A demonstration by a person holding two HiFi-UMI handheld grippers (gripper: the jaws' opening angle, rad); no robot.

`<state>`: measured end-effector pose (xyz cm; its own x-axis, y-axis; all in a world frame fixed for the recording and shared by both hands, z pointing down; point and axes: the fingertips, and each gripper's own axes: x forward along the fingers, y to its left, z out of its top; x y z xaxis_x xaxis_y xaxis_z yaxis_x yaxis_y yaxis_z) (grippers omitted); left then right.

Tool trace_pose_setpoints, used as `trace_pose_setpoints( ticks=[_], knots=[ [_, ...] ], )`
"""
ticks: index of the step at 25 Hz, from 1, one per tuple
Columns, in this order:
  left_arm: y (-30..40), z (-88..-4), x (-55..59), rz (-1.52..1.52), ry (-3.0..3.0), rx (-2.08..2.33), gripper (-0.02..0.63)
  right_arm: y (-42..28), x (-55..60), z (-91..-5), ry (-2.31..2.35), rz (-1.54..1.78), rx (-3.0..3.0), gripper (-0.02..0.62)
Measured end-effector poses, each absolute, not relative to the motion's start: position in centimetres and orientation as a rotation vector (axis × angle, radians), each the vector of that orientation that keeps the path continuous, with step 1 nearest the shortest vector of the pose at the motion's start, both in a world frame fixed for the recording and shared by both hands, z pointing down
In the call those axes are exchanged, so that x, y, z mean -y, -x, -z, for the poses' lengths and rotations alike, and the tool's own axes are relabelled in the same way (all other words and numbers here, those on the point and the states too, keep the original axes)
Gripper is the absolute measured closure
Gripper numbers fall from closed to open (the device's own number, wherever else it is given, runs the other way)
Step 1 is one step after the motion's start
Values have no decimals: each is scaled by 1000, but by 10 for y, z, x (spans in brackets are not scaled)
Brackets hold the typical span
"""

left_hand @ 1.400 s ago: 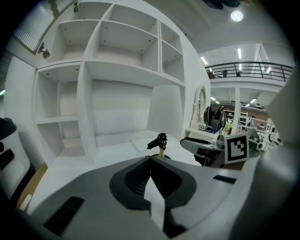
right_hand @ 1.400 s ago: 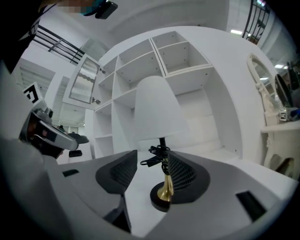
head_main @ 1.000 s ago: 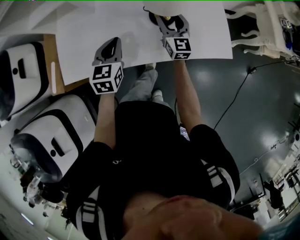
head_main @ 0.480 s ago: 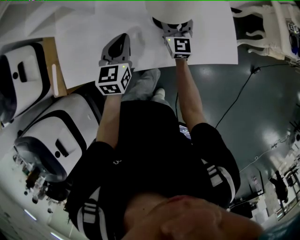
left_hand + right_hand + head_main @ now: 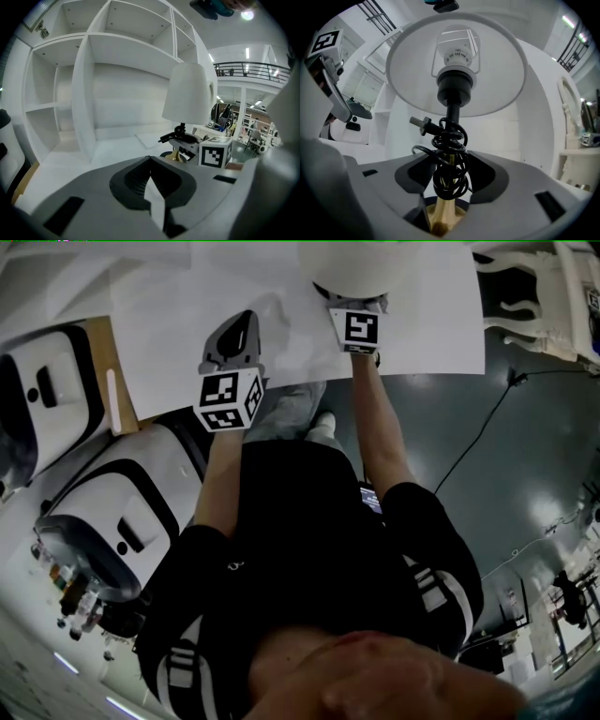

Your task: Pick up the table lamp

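Note:
The table lamp has a white shade [image 5: 352, 266] [image 5: 187, 93] [image 5: 454, 65], a black socket and a brass stem and foot [image 5: 440, 216]. Its black cord [image 5: 450, 168] is coiled round the stem, with the plug [image 5: 423, 123] sticking out to the left. My right gripper [image 5: 354, 300] [image 5: 447, 185] [image 5: 186, 140] reaches in level under the shade. The corded stem stands between its jaws, which are closing; I see no firm press on it. My left gripper [image 5: 239, 326] [image 5: 151, 164] hovers over the white tabletop [image 5: 178, 306] left of the lamp, jaws together and empty.
A white shelf unit [image 5: 89, 93] rises behind the table. Two white-and-black machines [image 5: 122, 512] stand at the left by a wooden board [image 5: 111, 390]. A white chair [image 5: 534, 296] is at the right, and a cable [image 5: 469, 437] runs over the dark floor.
Both grippers have moved forward over the table. The right one has slid under the lampshade, which now hides its jaws in the head view.

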<state>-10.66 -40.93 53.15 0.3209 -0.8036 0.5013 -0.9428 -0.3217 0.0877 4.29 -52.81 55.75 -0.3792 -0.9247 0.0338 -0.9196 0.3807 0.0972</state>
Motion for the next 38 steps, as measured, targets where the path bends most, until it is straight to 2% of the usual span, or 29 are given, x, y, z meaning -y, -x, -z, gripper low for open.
trace_pose_setpoints(
  ticks=[2,7,19,25,38],
  knots=[
    [108,-534,411,-532,-2225,1550,597,-45,530,-557,-1710,48,2523,400],
    [108,-536,406,-533,-2222,1539,597,-44,527,-549,-1724,-73,2512,430],
    [101,-529,385,-517,-2235,1524,597,-49,504,-527,-1681,-175,2515,440],
    [88,-514,373,-465,-2275,1507,597,-51,477,-491,-1649,-122,2534,440],
    [49,-424,329,-299,-2432,1618,597,-62,384,-400,-1555,-73,2564,440]
  ],
)
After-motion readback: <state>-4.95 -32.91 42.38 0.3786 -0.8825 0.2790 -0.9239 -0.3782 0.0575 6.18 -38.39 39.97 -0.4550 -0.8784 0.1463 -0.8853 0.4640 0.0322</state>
